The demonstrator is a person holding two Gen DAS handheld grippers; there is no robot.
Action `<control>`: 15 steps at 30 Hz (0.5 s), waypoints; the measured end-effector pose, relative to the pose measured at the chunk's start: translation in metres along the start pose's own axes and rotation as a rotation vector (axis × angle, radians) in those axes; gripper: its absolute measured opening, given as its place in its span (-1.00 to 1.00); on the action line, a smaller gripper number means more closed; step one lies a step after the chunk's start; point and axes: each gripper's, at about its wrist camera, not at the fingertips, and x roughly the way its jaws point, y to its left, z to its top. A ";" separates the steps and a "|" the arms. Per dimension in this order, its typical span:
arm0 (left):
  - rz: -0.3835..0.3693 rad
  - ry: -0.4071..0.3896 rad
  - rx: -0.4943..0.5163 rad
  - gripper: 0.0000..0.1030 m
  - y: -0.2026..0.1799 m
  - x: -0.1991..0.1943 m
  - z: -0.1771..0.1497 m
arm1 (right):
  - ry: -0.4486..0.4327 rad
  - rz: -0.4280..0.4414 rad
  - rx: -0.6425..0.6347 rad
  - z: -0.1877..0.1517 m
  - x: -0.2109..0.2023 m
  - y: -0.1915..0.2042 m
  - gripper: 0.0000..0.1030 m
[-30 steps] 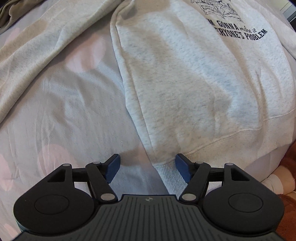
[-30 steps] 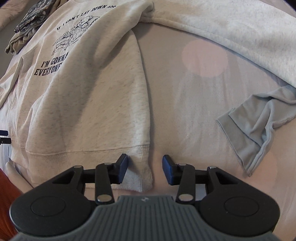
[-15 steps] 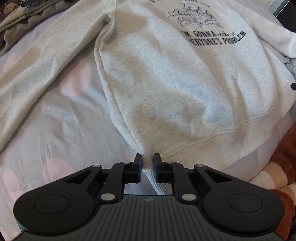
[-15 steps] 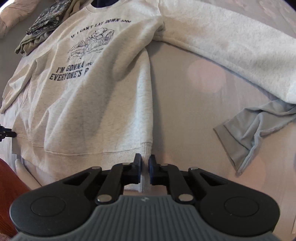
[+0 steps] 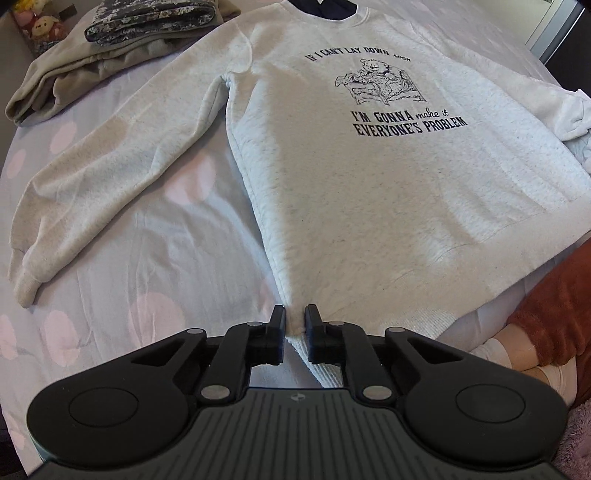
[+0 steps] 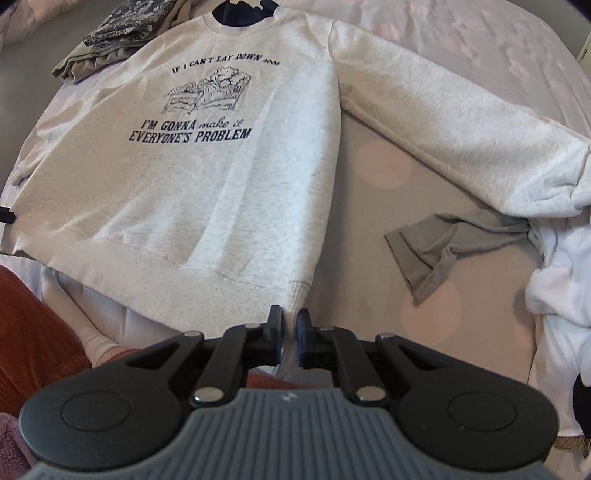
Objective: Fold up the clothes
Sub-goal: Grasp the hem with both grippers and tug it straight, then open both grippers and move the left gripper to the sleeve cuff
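Now, sweatshirt (image 5: 369, 206): a soft, fuzzy, pale grey top is spread flat on the bed, front side up, with dark letters and a small drawing printed on the chest.
Hem: the bottom band is ribbed and stretchy; both of its corners are pinched and raised a little off the sheet.
Left gripper (image 5: 294, 325): black, with two flat fingers; the jaws have just been closing, and the near left hem corner is now squeezed tight between them.
Right gripper (image 6: 290, 325): black, with blue pads; the jaws have just been closing, and the right hem corner is now pinched in a thin gap.
Sleeves: the long left sleeve (image 5: 96, 177) is laid out to the side, ending in a rounded cuff; the right sleeve (image 6: 461, 129) is stretched out the other way.
Bed sheet (image 5: 155, 258): smooth and pale, with round pink spots and a few wrinkles.
Folded clothes (image 5: 122, 33): a neat stack is seen near the collar, a dark flowery piece on top of a tan one.
Grey cloth (image 6: 436, 251): thin, crumpled and pointed, laid beside the right sleeve.
Person: a rust-red fuzzy sleeve (image 5: 554, 310) is seen at the bed's edge.
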 end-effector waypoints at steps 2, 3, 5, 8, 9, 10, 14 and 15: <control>0.003 0.023 -0.006 -0.84 0.002 0.009 -0.003 | 0.037 -0.018 -0.003 -0.001 0.016 -0.001 -0.86; 0.005 0.037 -0.007 -0.85 0.003 0.015 -0.004 | 0.056 -0.034 -0.004 -0.001 0.024 -0.002 -0.87; 0.015 0.072 0.001 -0.85 0.002 0.030 -0.003 | 0.092 -0.077 -0.010 -0.002 0.041 -0.003 -1.00; 0.037 0.132 0.030 -0.85 -0.001 0.051 0.000 | 0.141 -0.151 -0.024 0.000 0.061 -0.011 -1.00; 0.043 0.149 0.039 -0.85 -0.002 0.058 0.001 | 0.152 -0.147 -0.017 0.001 0.065 -0.015 -1.00; 0.044 0.163 0.046 -0.85 -0.002 0.062 0.002 | 0.157 -0.145 -0.015 0.001 0.068 -0.017 -1.00; 0.035 0.224 0.058 -0.81 0.003 0.081 0.001 | 0.146 -0.127 -0.022 0.005 0.070 -0.017 -0.99; 0.033 0.241 0.062 -0.81 0.003 0.086 0.000 | 0.131 -0.121 -0.022 0.007 0.069 -0.016 -0.97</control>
